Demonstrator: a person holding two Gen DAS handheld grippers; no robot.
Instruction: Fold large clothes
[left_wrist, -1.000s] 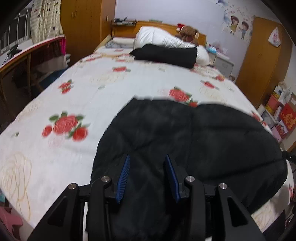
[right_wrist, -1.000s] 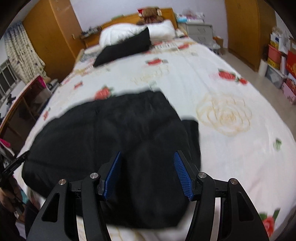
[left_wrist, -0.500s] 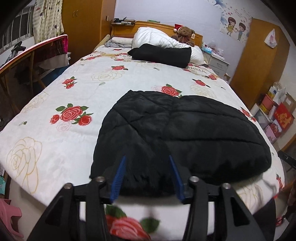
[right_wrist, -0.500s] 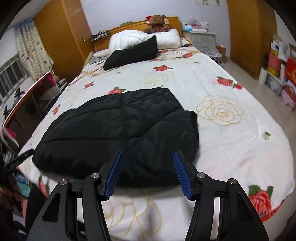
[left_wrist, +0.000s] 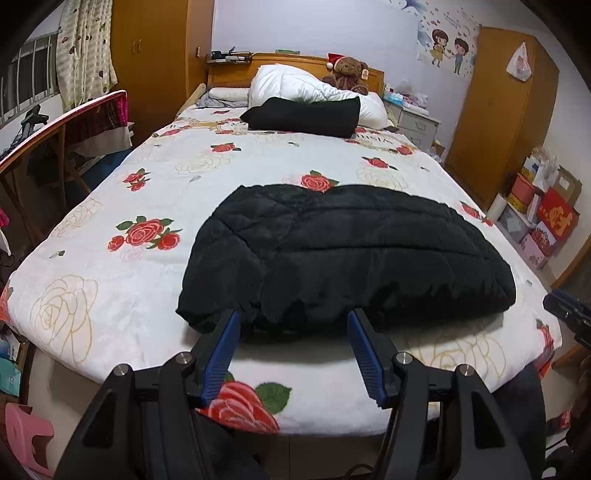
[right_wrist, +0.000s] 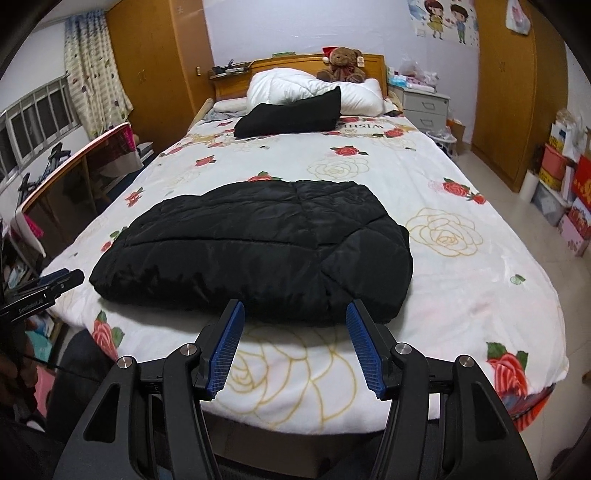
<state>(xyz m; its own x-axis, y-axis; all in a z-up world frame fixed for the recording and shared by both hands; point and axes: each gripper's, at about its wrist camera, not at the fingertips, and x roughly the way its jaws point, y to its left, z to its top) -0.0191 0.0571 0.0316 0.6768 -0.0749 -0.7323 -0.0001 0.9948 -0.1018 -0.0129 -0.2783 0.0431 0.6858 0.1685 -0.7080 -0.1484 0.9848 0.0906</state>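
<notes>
Hovering off the foot of the bed (left_wrist: 92, 332): left claw (left_wrist: 293, 347), just been opening, and right claw (right_wrist: 295, 341), both spread wide and gripping nothing. Lying flat beyond, near the foot edge for easy reach: black padded coat (left_wrist: 351, 254), apparently folded into a block.

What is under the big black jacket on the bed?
The black jacket lies folded on the flowered bedspread, whose roses show all around it. Whatever part of the spread, or anything else, sits directly beneath is covered and cannot be seen.
</notes>
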